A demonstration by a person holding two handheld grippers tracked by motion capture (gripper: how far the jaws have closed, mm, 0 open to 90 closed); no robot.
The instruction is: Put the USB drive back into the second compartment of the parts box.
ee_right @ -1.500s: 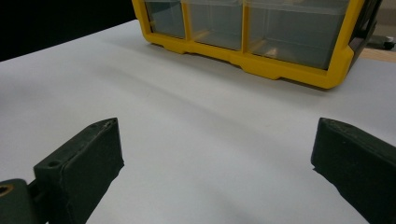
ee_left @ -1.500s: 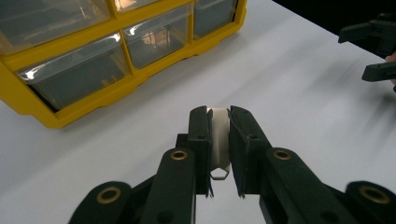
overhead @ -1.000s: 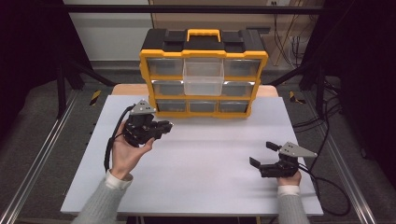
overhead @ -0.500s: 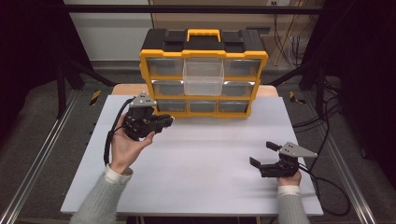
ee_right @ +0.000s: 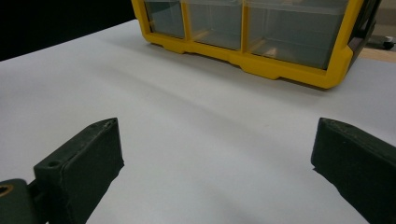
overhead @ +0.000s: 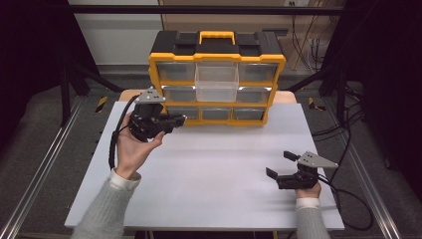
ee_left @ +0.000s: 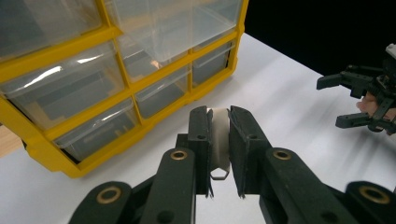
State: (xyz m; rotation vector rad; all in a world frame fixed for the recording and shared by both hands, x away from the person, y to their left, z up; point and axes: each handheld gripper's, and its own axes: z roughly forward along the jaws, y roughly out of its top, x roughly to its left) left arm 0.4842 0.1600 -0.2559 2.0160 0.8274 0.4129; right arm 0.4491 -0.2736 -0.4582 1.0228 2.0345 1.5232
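White table [overhead: 209, 164]: left tool [ee_left: 218, 154] pinches small metal piece [ee_left: 218, 144].

Yellow-and-black drawer organizer [overhead: 216, 79] at far edge of white table [overhead: 209, 184], one clear drawer [overhead: 216, 82] pulled out, cables [overhead: 308, 47] on floor behind.

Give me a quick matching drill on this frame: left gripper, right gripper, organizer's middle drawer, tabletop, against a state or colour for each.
Things:
1. left gripper
2. right gripper
3. middle drawer of the organizer
4. tabletop

States:
A. pulled out
B. plain white
C. jaws wide apart, nothing between
D. closed on a small pale flat piece

Pairs: 1-D, 2-C, 3-A, 4-B
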